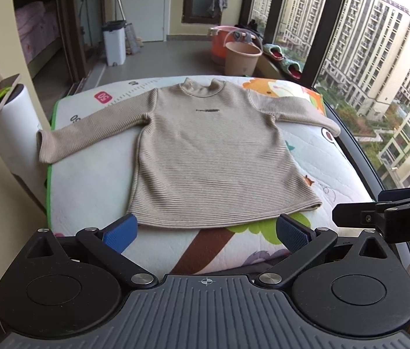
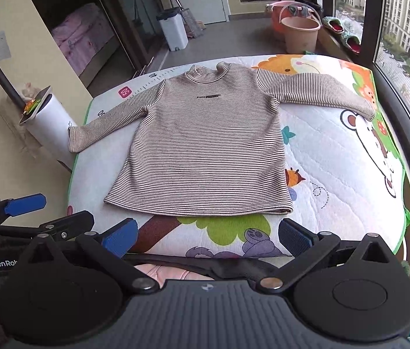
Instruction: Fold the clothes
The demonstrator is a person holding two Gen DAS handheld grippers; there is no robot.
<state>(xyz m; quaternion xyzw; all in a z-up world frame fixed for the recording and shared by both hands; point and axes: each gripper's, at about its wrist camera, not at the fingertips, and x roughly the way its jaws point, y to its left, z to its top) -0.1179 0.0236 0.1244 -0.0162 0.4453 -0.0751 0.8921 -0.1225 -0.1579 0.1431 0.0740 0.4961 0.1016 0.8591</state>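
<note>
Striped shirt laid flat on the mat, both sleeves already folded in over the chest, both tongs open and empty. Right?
Not quite. Both sleeves of the striped shirt are spread out to the sides, not folded in; the right wrist view shows it. The rest holds: it lies flat on the mat, left tongs and right tongs open and empty.

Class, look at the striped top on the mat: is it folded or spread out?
Spread out. The striped top lies flat on the mat, both sleeves extended sideways, hem straight, nothing doubled over.

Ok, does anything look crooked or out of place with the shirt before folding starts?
Nothing much stands out. The striped shirt lies flat, face up, on the play mat, both sleeves spread. Only its left sleeve cuff hangs over the mat's edge. Both grippers' jaws are open, holding nothing.
</note>
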